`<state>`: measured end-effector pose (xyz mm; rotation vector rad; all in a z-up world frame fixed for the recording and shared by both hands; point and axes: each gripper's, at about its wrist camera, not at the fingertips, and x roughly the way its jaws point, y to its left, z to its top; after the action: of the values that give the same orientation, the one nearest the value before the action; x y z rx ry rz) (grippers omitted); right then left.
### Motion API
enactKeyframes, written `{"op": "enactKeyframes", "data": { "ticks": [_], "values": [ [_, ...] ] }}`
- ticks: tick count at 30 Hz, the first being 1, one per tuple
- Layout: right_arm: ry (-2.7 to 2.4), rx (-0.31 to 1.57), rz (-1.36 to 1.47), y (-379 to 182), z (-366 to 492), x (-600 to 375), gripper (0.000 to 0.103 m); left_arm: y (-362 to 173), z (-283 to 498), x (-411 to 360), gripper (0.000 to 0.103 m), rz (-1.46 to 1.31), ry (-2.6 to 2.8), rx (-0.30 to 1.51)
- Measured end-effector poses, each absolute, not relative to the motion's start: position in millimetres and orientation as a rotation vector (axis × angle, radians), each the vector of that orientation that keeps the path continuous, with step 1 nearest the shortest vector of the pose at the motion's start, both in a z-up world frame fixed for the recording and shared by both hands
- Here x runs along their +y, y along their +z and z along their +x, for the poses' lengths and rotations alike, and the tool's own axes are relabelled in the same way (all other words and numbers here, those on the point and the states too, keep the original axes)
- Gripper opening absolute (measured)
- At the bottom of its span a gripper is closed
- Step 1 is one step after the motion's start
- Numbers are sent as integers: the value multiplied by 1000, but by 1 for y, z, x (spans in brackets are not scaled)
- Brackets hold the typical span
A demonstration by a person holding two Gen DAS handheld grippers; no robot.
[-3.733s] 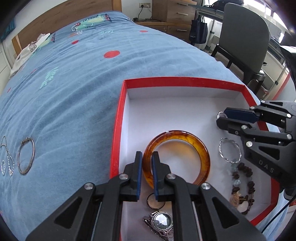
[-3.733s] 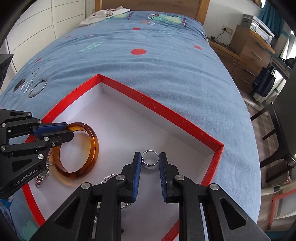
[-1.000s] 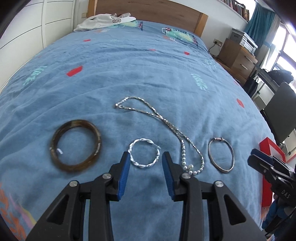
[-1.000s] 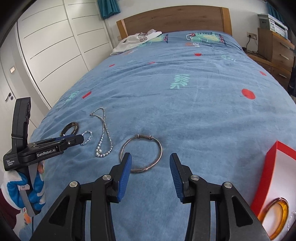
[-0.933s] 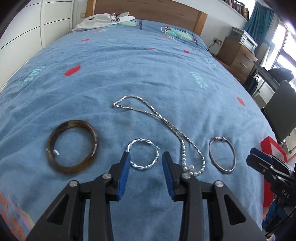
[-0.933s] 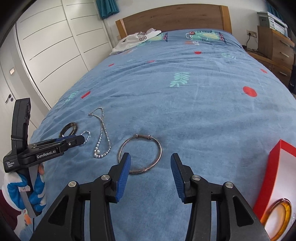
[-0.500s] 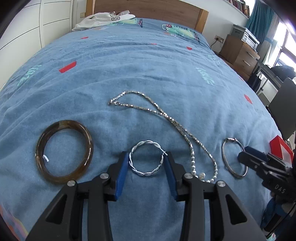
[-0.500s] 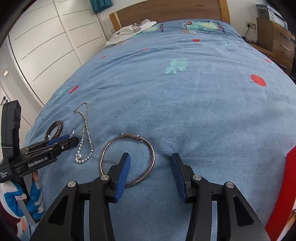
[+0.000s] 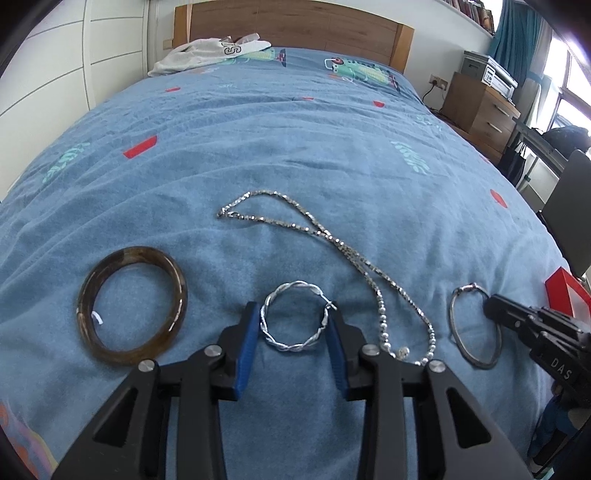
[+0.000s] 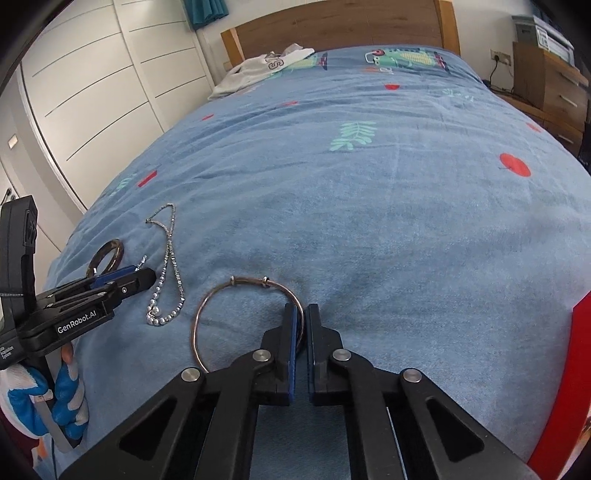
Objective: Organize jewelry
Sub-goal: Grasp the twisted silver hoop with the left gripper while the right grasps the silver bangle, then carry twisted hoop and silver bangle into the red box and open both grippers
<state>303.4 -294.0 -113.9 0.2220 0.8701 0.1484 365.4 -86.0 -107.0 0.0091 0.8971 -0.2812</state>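
The right gripper (image 10: 303,325) had its fingers pinched on the thin silver bangle (image 10: 207,306) at the ring's right edge. The bit of wire between the fingers was mostly hidden. At 3 o'clock in that view, a red box (image 10: 576,369) was cut off by the picture's edge, so what lay inside could not be seen.

The left gripper (image 9: 291,328) had its fingers on both sides of the twisted silver hoop (image 9: 295,321), and they were closing. It was hard to tell if the pads were already touching it. A gloved hand (image 10: 55,402) showed only partly, at 8 o'clock in the right view.

Four pieces of jewelry lay on the blue bed (image 9: 295,155): two silver rings, one brown bangle (image 9: 133,302) at 9 o'clock of the hoop, and one silver necklace (image 9: 332,243) running from 12 to 3 o'clock of it. Far back, one white cloth (image 9: 210,51) lay by the wooden headboard (image 9: 295,26).
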Motion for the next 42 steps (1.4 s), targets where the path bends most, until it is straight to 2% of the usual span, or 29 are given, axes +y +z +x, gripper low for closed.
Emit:
{"op": "enactKeyframes", "data": {
  "ticks": [10, 22, 31, 42],
  "values": [
    [141, 774, 162, -84, 283, -286, 4, -92, 348, -82, 33, 30, -273, 866],
    [108, 706, 143, -39, 247, -300, 3, -44, 317, -107, 33, 56, -330, 810],
    [40, 656, 137, 2, 202, -338, 3, -5, 281, -165, 33, 79, -448, 769],
    [-109, 631, 138, 28, 140, -421, 3, 22, 228, -287, 33, 104, -664, 743]
  ]
}}
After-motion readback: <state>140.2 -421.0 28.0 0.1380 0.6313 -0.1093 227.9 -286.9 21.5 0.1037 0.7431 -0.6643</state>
